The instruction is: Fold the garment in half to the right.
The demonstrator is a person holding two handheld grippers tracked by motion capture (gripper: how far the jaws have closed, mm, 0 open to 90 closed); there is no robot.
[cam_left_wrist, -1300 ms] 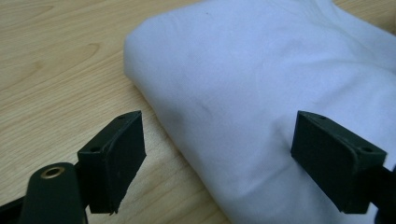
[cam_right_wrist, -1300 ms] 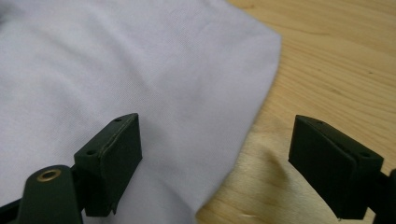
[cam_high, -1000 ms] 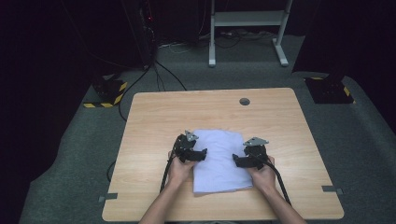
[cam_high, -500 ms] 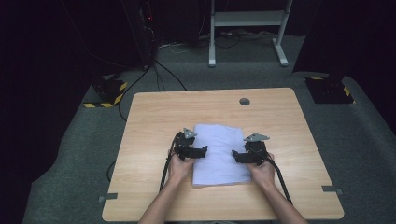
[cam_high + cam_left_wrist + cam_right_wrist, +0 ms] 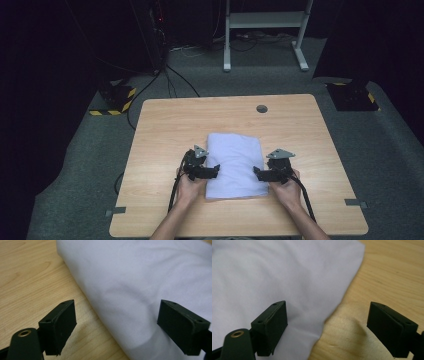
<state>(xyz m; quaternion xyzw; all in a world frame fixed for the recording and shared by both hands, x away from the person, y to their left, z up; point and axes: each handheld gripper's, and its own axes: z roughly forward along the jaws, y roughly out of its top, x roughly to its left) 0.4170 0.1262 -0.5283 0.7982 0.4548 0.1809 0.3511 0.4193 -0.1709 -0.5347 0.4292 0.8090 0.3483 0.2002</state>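
A folded white cloth (image 5: 234, 165) lies flat on the wooden table (image 5: 175, 120), a little near of centre. My left gripper (image 5: 215, 170) sits at the cloth's left edge, pointing inward. Its jaws have just been opening and stand wide apart. In the left gripper view the cloth's (image 5: 140, 277) folded edge runs between the left gripper's (image 5: 116, 308) jaws, and neither pad presses on it. My right gripper (image 5: 256, 172) is at the cloth's right edge, open. In the right gripper view the cloth's (image 5: 274, 272) corner lies loose between the right gripper's (image 5: 327, 307) jaws.
A round cable hole (image 5: 261, 108) sits near the table's far edge. Bare wood surrounds the cloth on all sides. Beyond the table stand a white metal frame (image 5: 265, 22) and dark equipment with cables (image 5: 150, 35) on grey carpet.
The cloth, skewed a second ago, now lies as a squarer, straighter rectangle. Both grippers have shifted slightly toward the near edge and sit at the cloth's sides.
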